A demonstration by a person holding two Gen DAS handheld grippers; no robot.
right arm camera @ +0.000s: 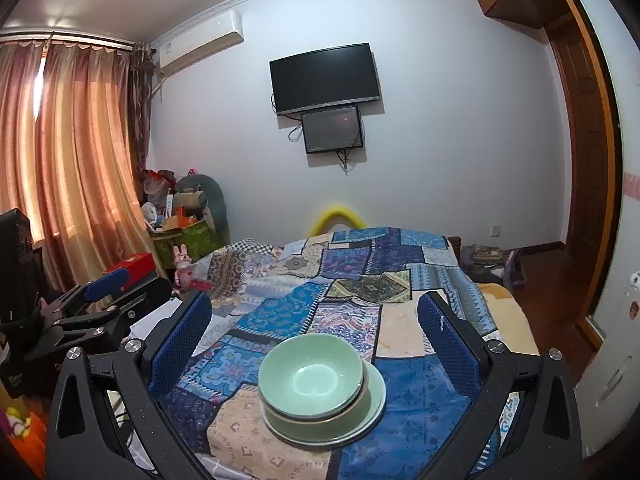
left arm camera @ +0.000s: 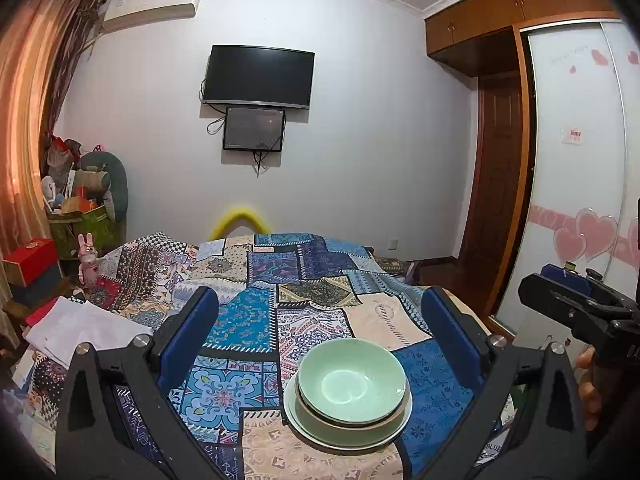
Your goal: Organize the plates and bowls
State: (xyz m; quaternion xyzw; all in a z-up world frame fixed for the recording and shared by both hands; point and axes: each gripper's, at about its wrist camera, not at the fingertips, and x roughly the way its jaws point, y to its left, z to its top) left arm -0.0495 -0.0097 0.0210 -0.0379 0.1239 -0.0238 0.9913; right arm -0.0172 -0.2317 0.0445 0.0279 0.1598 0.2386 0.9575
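Bowls and plates: a green bowl (left arm camera: 352, 384) sits nested in a second, duller green bowl (left arm camera: 352, 420), and both rest on a pale green plate (left arm camera: 304, 420), all in one stack.
Left tongs (left arm camera: 320, 332): jaws spread as wide as they go, nothing between the blue pads, hovering above and behind the stack without touching it.
Right tongs (right arm camera: 314, 336): likewise wide open and empty, held clear of the stack; the top bowl (right arm camera: 310, 376) lies low between its two fingers in the right wrist view.
Neighbouring tool: each pair of tongs shows at the edge of the other's view, well apart, one on either side of the stack.
Where the stack is: on the near end of a bed covered with a patchwork quilt (left arm camera: 248, 312), no tabletop in sight.
Step in hand: judging from the tidy stack and both tongs free, the stacking looks done and the tools are standing off.
Progress: no other plate or bowl shows on the quilt, so the task seems at or near its end.
Next move: probably only a retreat; if more dishes lie out of view, one pair of tongs would have to fetch them.
Risk: the soft quilt could let the stack tip if nudged.
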